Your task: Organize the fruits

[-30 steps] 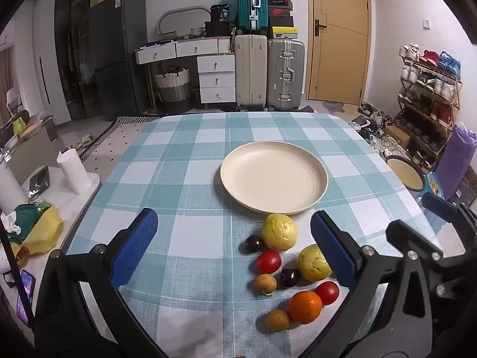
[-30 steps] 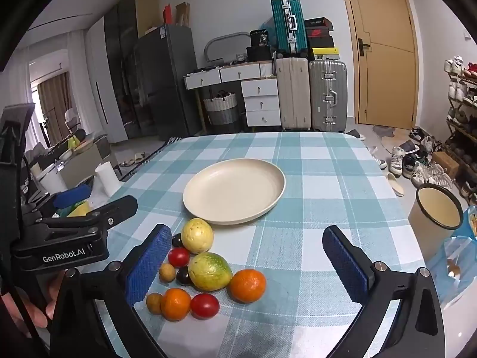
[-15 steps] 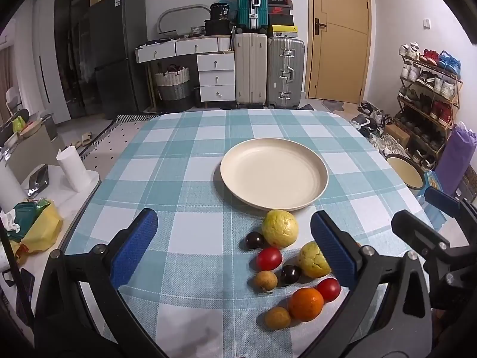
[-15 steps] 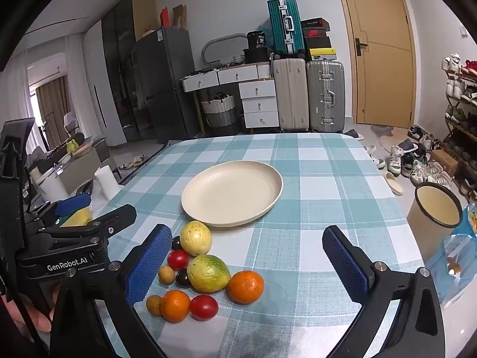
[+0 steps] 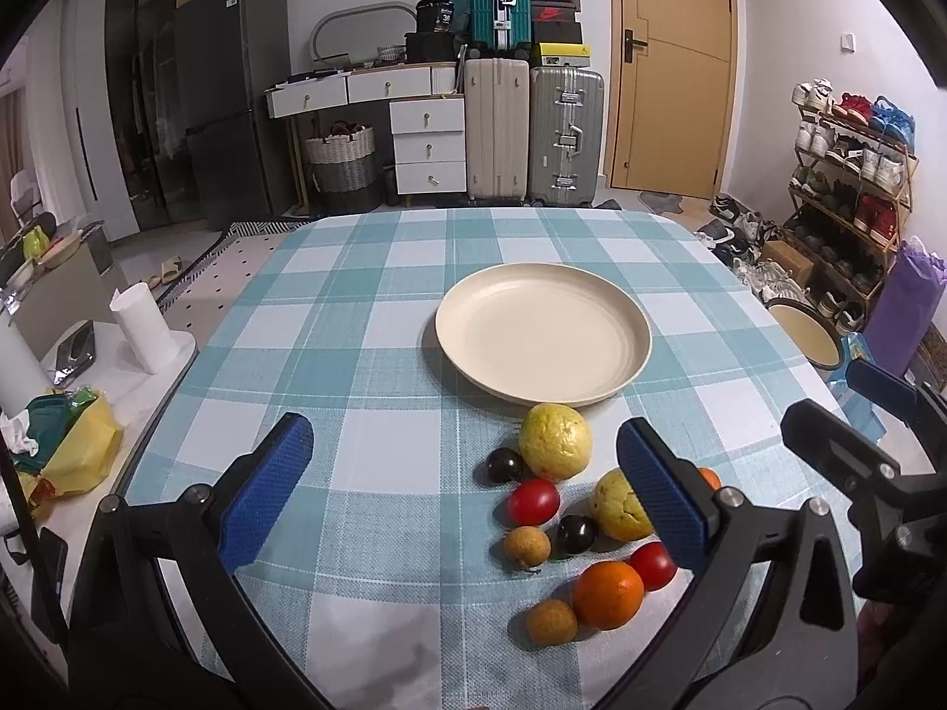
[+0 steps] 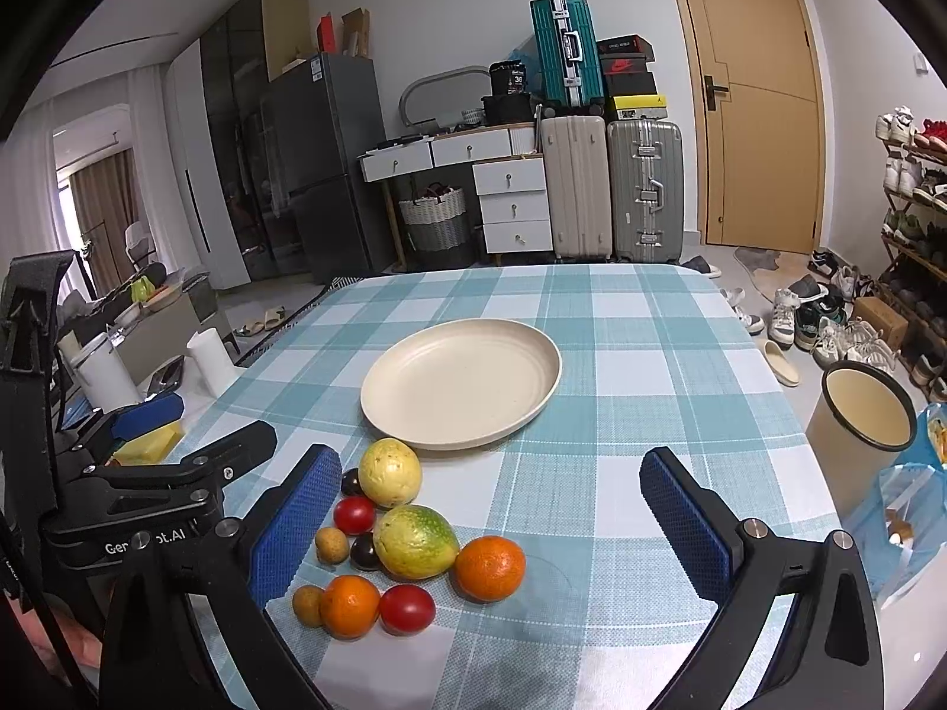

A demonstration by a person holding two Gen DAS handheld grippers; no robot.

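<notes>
Checked table [image 5: 367, 319] — plate [image 5: 543, 331] centre, fruit cluster [image 6: 408, 538] near edge; both hand-held grippers wide open, empty.

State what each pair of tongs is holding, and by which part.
Nothing is held. The left tongs and right tongs are both open above the table; all fruit lies loose beside the plate.

White lettering on the black body of the left gripper [image 6: 148, 432], seen from the right wrist, reads "Ge" and "ot.AI" around a screw, and the black container [image 6: 512, 80] on the white drawer unit [image 6: 467, 148] shows "36".
</notes>
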